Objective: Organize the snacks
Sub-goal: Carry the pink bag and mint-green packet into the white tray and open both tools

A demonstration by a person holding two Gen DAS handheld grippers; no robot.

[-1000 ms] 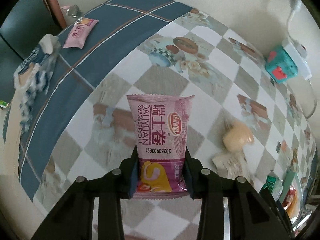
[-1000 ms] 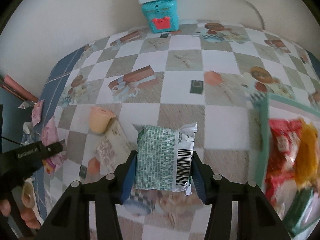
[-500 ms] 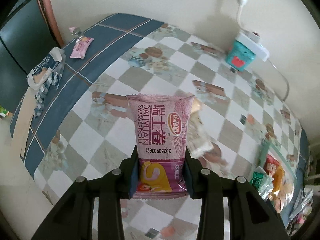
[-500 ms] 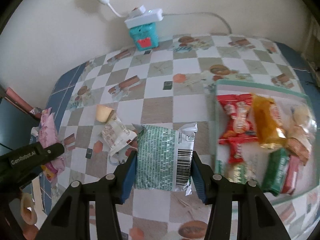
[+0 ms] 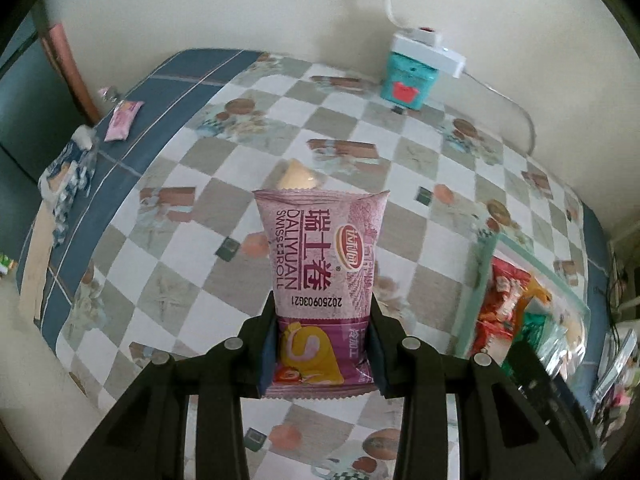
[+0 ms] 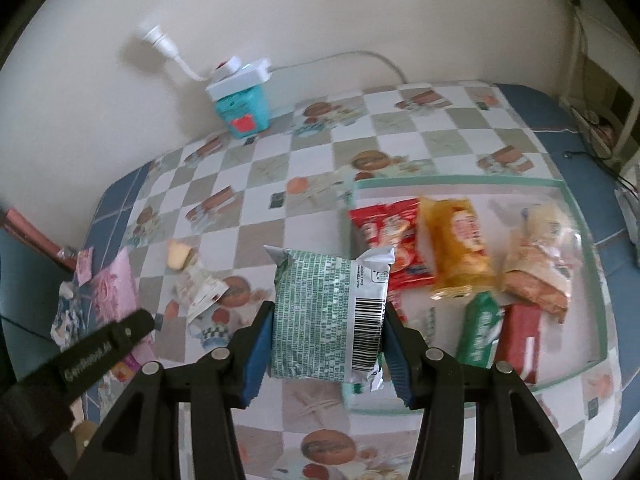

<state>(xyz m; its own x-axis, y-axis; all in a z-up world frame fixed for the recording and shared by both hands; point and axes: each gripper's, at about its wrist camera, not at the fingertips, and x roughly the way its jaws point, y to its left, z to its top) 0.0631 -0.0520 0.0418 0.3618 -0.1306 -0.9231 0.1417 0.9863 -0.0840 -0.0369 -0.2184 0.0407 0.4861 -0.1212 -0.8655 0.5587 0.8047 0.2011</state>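
My left gripper is shut on a pink Swiss roll packet, held upright above the checkered table. My right gripper is shut on a green patterned snack packet, held above the left edge of a clear tray with a green rim. The tray holds several snacks, among them a red packet, an orange packet and a green bar. The tray also shows at the right of the left wrist view. The left gripper's body shows at the lower left of the right wrist view.
A small yellow cake and a white wrapper lie on the table left of the tray. A teal box with a white power strip stands by the wall. A pink packet and crumpled wrappers lie near the table's left edge.
Both grippers have risen and swung to the right with their packets. The tray has come into fuller view under the right gripper.
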